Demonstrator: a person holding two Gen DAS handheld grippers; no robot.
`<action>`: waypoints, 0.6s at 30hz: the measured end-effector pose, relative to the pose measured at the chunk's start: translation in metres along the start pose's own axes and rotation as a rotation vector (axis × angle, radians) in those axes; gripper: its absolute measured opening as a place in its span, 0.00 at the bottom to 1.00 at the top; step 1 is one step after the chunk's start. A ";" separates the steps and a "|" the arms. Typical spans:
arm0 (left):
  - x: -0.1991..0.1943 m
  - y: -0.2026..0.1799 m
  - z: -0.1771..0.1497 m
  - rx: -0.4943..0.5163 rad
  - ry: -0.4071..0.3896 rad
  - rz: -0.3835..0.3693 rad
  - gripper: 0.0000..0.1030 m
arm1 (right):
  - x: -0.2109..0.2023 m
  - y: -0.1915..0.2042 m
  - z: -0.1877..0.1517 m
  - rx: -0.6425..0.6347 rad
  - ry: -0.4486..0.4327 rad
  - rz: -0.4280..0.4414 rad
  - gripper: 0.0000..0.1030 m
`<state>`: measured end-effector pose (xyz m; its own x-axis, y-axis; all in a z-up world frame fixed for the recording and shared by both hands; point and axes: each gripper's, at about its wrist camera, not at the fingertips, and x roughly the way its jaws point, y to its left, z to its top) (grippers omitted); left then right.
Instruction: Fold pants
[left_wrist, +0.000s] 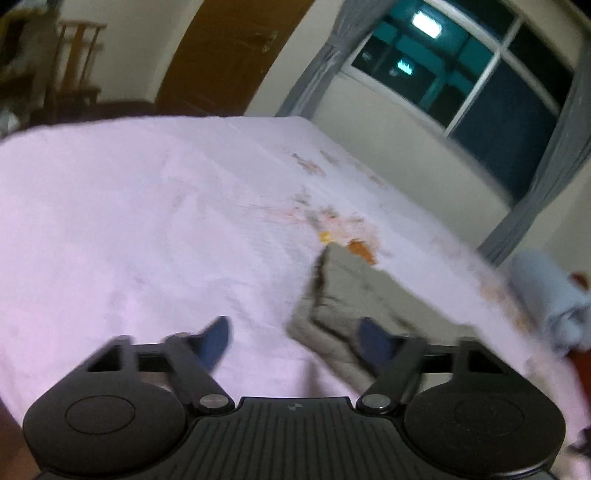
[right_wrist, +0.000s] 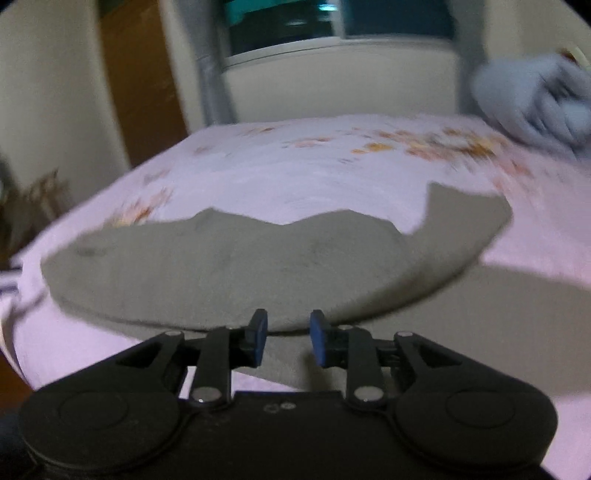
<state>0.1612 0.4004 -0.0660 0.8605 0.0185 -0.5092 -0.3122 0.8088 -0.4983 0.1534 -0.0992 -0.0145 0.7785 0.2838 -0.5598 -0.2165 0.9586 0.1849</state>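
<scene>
Grey-green pants (right_wrist: 229, 266) lie mid-frame on the pink bed (left_wrist: 129, 221): soft, light, floppy; best pinched at a hem or the waistband edge. Left gripper (left_wrist: 295, 339) gapes wide, empty. Right gripper (right_wrist: 286, 338) narrowly parted, gripping nothing.

The pants (right_wrist: 229, 266) show up a flat grey-olive, no print on them, spread on a pale pink-lilac bedsheet (left_wrist: 147, 229). That sheet carries a scattered print of orange, yellow and reddish flecks (too blurred to say what the motif is), thickest toward two o'clock in the right wrist view. The left gripper (left_wrist: 295, 341) is black with dark blue pads, and the right gripper (right_wrist: 286, 339) matches it, black body, brighter blue pads. At one o'clock sits a light blue-grey bundle of cloth (right_wrist: 535, 107). Behind: grey curtains (left_wrist: 321, 62), a white-framed window (left_wrist: 480, 77) with dark teal panes, a brown door (left_wrist: 229, 51), cream walls (left_wrist: 388, 122).
</scene>
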 end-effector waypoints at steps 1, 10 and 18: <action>0.002 -0.003 0.000 -0.009 0.017 -0.005 0.47 | 0.001 -0.006 -0.002 0.048 0.000 0.002 0.18; 0.059 -0.067 -0.004 -0.006 0.184 -0.010 0.39 | 0.010 -0.034 -0.009 0.270 -0.022 -0.014 0.27; 0.062 -0.070 -0.006 -0.038 0.165 0.029 0.29 | 0.028 -0.048 -0.021 0.481 -0.016 0.020 0.37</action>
<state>0.2341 0.3415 -0.0675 0.7740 -0.0573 -0.6306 -0.3540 0.7866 -0.5060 0.1733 -0.1369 -0.0565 0.7870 0.2978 -0.5403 0.0626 0.8328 0.5500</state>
